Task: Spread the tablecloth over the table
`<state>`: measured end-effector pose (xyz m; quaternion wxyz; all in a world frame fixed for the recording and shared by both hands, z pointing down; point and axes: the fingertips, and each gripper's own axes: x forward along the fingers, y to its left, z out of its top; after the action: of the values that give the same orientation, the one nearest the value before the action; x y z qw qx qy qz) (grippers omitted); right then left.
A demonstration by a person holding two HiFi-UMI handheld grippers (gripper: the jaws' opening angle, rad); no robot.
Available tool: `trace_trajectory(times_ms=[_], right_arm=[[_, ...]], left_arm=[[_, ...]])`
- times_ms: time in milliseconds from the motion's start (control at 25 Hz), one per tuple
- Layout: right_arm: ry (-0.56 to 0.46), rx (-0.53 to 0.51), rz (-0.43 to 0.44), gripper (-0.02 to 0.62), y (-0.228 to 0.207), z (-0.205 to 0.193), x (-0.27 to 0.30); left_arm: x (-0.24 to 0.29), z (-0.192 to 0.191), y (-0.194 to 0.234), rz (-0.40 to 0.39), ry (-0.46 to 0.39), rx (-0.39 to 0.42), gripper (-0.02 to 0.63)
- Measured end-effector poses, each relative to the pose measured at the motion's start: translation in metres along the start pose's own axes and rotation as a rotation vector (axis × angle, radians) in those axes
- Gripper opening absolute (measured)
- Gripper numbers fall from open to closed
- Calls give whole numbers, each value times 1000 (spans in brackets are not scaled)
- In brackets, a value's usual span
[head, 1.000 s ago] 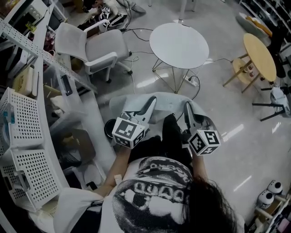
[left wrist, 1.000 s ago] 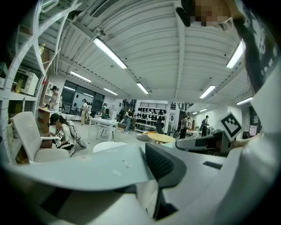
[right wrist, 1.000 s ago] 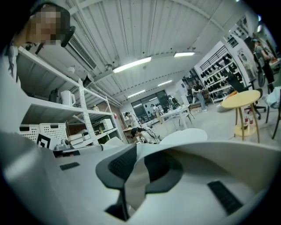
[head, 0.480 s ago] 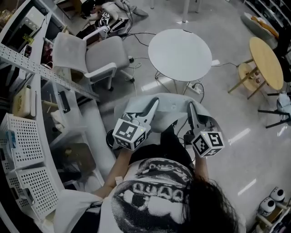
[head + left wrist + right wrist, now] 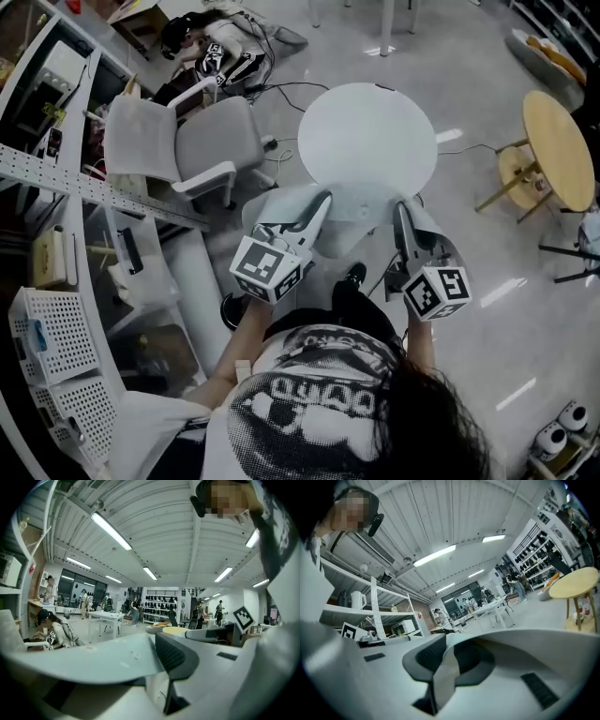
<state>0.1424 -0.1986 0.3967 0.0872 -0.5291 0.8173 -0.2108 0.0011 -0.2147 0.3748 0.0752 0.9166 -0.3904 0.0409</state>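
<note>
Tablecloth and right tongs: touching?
Touching. The right gripper view shows a strip of the tablecloth clamped between the closed jaws of the right tongs.

Tablecloth (image 5: 361, 217) at near edge of round table (image 5: 367, 127) (office chair (image 5: 187, 141) to its left)

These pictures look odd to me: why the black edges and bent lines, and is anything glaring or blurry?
Head view: dim, dark corners, light streaks glaring off the glossy floor. Left gripper view and right gripper view: wide-angle lens gives a black rim and curved ceiling lights; the close tablecloth looks soft.
</note>
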Motion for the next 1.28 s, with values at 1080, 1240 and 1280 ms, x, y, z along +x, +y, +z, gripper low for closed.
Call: trace_trajectory(times_ms=[1080,1240,1280], right_arm=[[-79,-173,72,58,-70,121,132],[-90,-216,46,60,-75,137,157],[-98,-226,38,60,-77,143,165]], left_arm=[[160,94,84,-69,-61,92,66],[182,109,104,-103,-77,110,67],[190,114,111,-115,-82,117,67]])
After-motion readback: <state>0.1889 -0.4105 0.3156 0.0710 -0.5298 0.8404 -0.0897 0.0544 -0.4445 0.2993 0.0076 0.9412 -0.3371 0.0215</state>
